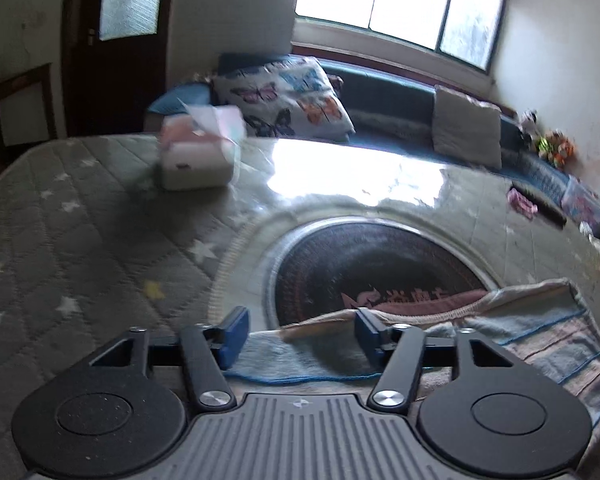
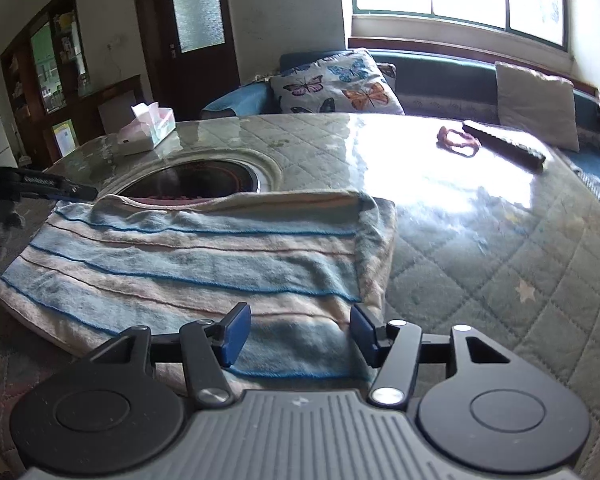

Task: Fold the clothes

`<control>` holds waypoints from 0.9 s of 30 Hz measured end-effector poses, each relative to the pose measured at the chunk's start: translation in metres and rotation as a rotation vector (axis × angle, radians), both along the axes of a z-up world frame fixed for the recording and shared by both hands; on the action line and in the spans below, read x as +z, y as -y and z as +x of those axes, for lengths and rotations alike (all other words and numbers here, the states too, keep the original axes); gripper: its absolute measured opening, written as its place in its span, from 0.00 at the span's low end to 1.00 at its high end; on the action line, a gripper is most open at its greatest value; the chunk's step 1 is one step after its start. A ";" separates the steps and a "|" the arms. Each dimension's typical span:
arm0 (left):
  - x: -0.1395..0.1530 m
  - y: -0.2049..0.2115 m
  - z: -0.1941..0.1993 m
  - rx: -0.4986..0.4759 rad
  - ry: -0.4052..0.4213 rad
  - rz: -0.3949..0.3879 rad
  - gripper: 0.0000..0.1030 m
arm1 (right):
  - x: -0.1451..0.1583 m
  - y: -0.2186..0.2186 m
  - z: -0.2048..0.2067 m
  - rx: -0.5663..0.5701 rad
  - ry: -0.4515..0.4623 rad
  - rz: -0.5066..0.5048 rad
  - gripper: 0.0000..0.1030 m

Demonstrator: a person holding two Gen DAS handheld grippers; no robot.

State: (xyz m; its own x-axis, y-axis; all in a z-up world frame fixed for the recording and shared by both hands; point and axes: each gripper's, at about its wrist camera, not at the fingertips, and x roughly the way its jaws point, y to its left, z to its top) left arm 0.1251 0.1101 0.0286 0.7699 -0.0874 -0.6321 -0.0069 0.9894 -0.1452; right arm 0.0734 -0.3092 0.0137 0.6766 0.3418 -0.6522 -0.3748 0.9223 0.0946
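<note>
We see the towel (image 2: 188,264) already folded at the table's (image 2: 480,264) near edge, both grippers (image 1: 300,338) (image 2: 300,334) released, perhaps another fold left.

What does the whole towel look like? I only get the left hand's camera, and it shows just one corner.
Observer: The towel lies folded flat, with blue stripes running across it.
Operator: Is the other gripper pinching it?
Observer: No. The right gripper is open over the towel's near edge.
Operator: What's that blurry pink thing far away?
Observer: A loop like a hair tie, lying beside a long dark bar.
</note>
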 end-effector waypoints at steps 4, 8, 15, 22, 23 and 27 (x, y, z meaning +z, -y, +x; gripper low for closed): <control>0.011 -0.013 -0.023 0.054 0.031 0.018 0.91 | 0.008 -0.018 -0.003 0.061 0.025 -0.021 0.58; 0.012 -0.024 -0.045 0.087 0.029 0.025 0.99 | 0.012 -0.055 -0.007 0.173 0.037 -0.038 0.59; -0.001 -0.037 -0.077 0.124 -0.005 -0.001 1.00 | 0.008 -0.131 -0.020 0.384 0.052 -0.078 0.63; -0.010 -0.053 -0.094 0.173 -0.016 -0.044 1.00 | 0.000 -0.198 -0.034 0.522 0.064 -0.137 0.63; -0.010 -0.055 -0.097 0.180 -0.013 -0.049 1.00 | -0.002 -0.203 -0.036 0.532 0.062 -0.144 0.63; -0.011 -0.066 -0.105 0.206 -0.005 -0.075 1.00 | -0.004 -0.221 -0.046 0.589 0.065 -0.178 0.63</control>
State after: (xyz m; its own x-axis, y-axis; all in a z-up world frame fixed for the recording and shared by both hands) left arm 0.0206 0.1759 0.0176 0.7730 0.0249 -0.6339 -0.2090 0.9535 -0.2173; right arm 0.0272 -0.0880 0.0100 0.4477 0.5598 -0.6972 -0.8254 0.5586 -0.0816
